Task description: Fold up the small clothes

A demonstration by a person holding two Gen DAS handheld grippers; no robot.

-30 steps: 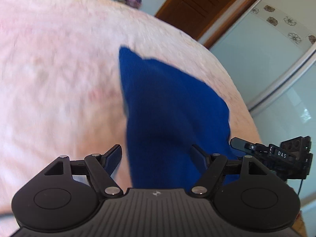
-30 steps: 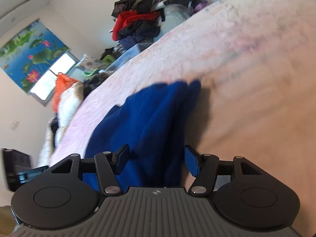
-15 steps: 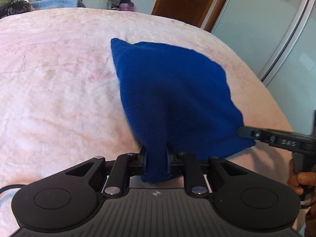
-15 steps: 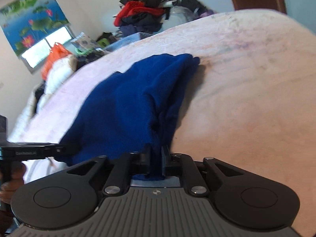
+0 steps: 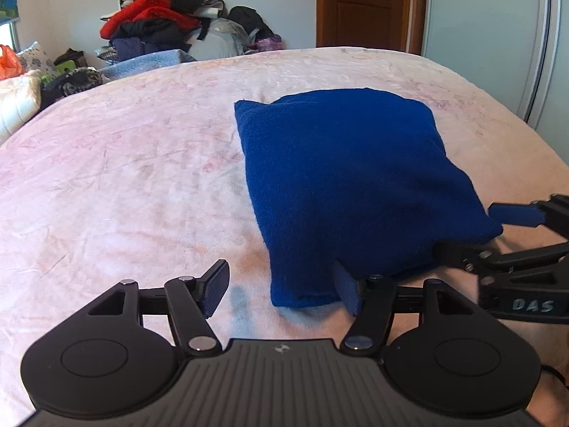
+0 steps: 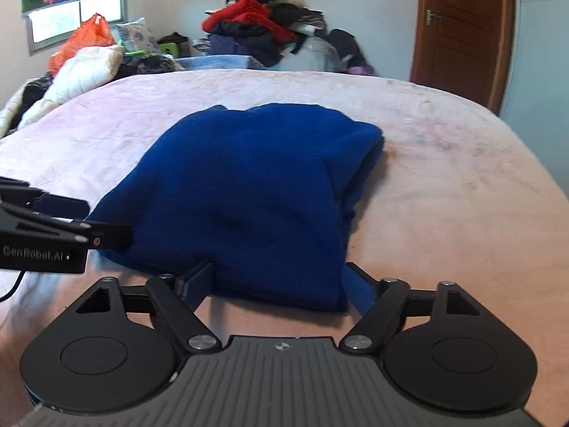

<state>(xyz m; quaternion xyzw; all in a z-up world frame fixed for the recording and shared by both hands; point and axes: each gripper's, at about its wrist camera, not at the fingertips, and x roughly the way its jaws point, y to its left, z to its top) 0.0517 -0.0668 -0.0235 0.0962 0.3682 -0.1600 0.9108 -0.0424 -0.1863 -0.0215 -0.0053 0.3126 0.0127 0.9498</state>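
— Blue knit, that garment (image 5: pixel 352 185), and it lies folded into a thick packet on the pink bedspread (image 5: pixel 124 178). Where are the claws?

— Both sit at its near edge. The left gripper (image 5: pixel 284 290) has its jaws opening. The near left corner of the garment lies between them, and the pads press on nothing. One finger stands clear over the bedspread; the other sits against the cloth's edge.

— And the right?

— The right gripper (image 6: pixel 281 284) is opening too, and wider. Its fingers straddle the near right corner of the garment without pinching it. The cloth lies slack on the bed rather than hanging from either claw.

— Why let go there?

— My guess is that a fold has just been laid toward the person, so the two near corners are the natural release points. The stacked layers show along the right side in the right wrist view, which fits a garment doubled over more than once.

— Is it done?

— Probably close. The packet looks compact but puffy, so it may want pressing flat or one more fold. The pile of clothes (image 6: pixel 263 25) beyond the bed suggests more items could follow, though I cannot tell.
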